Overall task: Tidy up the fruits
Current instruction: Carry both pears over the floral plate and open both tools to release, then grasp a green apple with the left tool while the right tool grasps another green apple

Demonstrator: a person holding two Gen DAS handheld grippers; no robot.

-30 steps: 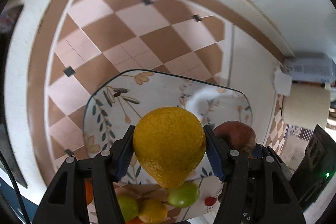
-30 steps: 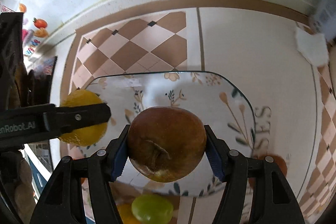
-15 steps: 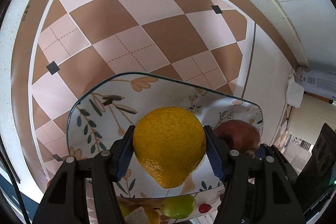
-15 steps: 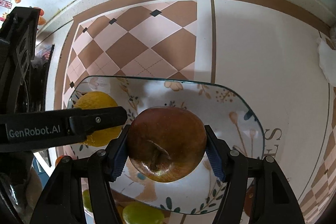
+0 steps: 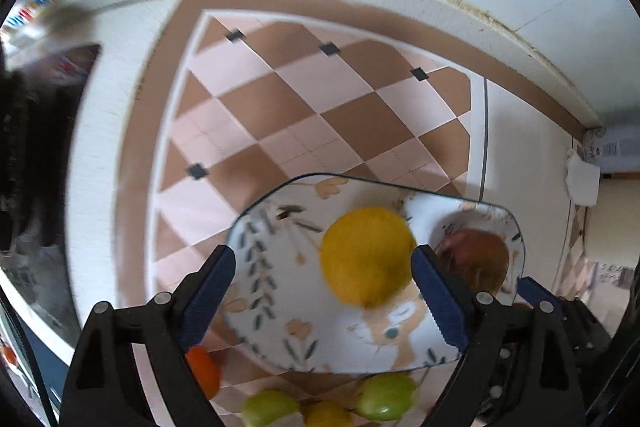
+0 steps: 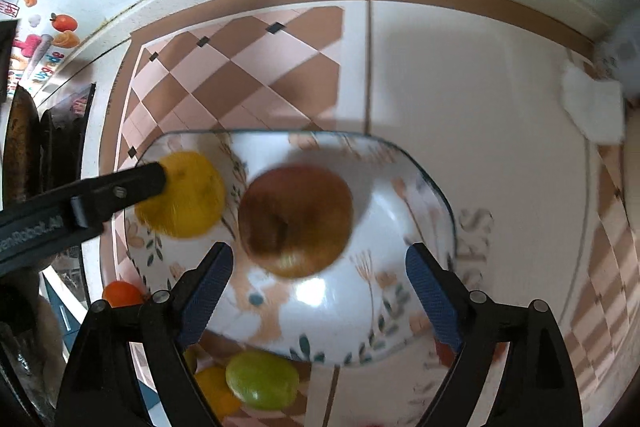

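A flower-patterned plate [image 5: 256,223] lies on the checked counter. On it rest a yellow citrus fruit [image 5: 366,257] and a red-brown apple [image 5: 476,259]. My left gripper [image 5: 324,287] hangs above the citrus with its jaws opening, and the fruit is loose between the pads. In the right wrist view my right gripper [image 6: 320,279] is over the apple [image 6: 296,219], jaws opening, with the apple free of the pads on the plate [image 6: 432,187]. The citrus [image 6: 188,195] sits left of it under a left finger [image 6: 100,195].
Loose fruit lies in front of the plate: green ones [image 5: 386,397] [image 6: 262,379], an orange one [image 5: 204,371] and a small yellow one [image 5: 326,415]. A white tissue [image 6: 596,111] lies at the right by the wall. Dark objects [image 6: 48,147] stand at the left.
Both grippers have opened and risen. The citrus and the apple, held before, now sit on the plate, free of the pads.
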